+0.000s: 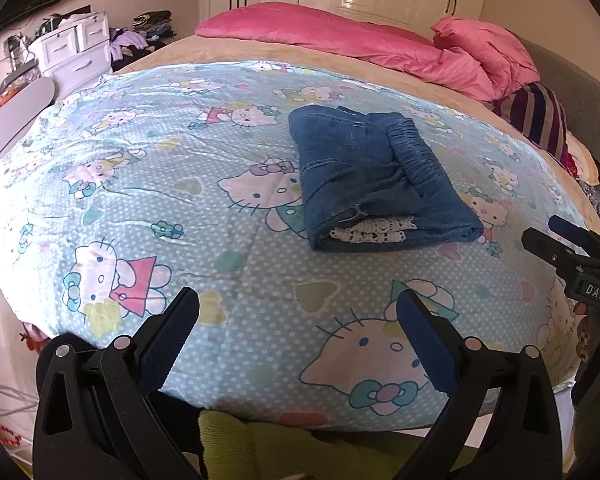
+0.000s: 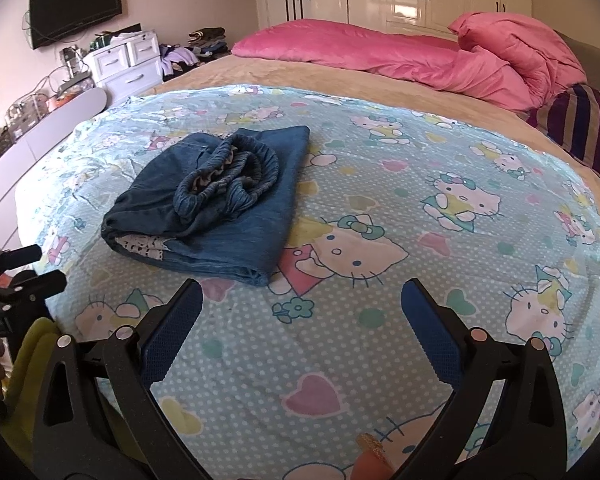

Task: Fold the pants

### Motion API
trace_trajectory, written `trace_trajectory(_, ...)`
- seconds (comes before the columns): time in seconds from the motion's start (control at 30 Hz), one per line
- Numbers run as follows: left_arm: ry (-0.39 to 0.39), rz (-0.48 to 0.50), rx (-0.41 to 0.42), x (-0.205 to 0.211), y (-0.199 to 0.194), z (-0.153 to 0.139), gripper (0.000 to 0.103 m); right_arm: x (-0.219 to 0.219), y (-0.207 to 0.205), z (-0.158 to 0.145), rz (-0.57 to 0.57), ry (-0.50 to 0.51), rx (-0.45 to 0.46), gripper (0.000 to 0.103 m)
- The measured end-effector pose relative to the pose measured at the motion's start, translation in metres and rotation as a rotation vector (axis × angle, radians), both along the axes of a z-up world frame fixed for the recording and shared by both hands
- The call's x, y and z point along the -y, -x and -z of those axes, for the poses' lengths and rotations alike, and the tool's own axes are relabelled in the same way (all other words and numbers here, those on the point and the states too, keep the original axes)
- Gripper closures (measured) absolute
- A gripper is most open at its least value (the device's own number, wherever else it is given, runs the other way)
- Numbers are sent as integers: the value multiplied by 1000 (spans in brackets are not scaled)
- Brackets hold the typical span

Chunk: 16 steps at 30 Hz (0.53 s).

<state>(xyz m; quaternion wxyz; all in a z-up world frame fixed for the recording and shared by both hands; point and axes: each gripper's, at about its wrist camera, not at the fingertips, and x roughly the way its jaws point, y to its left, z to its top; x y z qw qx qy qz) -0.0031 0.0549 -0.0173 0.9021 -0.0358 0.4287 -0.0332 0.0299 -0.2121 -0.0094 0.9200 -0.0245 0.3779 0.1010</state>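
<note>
The blue denim pants (image 1: 374,176) lie folded into a compact stack on the Hello Kitty sheet (image 1: 180,184), with the elastic waistband on top and white lace at the near edge. They also show in the right wrist view (image 2: 220,204), left of centre. My left gripper (image 1: 298,308) is open and empty, held back over the near edge of the bed. My right gripper (image 2: 302,300) is open and empty, near the pants' front edge but apart from them. The right gripper also shows at the right edge of the left wrist view (image 1: 548,236).
A pink duvet (image 2: 400,52) and striped cushion (image 2: 580,124) lie at the far side of the bed. White drawers (image 2: 128,60), clutter and a wall TV (image 2: 76,6) stand at the left. A green cloth (image 1: 284,444) hangs below the bed's near edge.
</note>
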Motion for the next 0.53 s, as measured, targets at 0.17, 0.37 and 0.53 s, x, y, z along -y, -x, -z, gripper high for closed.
trace_trajectory(0.17, 38, -25, 0, -20, -10, 2, 4, 10, -9, 6, 44, 8, -17, 9)
trace_trajectory(0.37, 8, -154, -73, -80, -65, 17, 4, 59, -35, 16, 188, 33, -34, 9)
trace_trajectory(0.53, -69, -313, -124, -154, -129, 25, 4, 147, -68, 21, 414, 63, -50, 9)
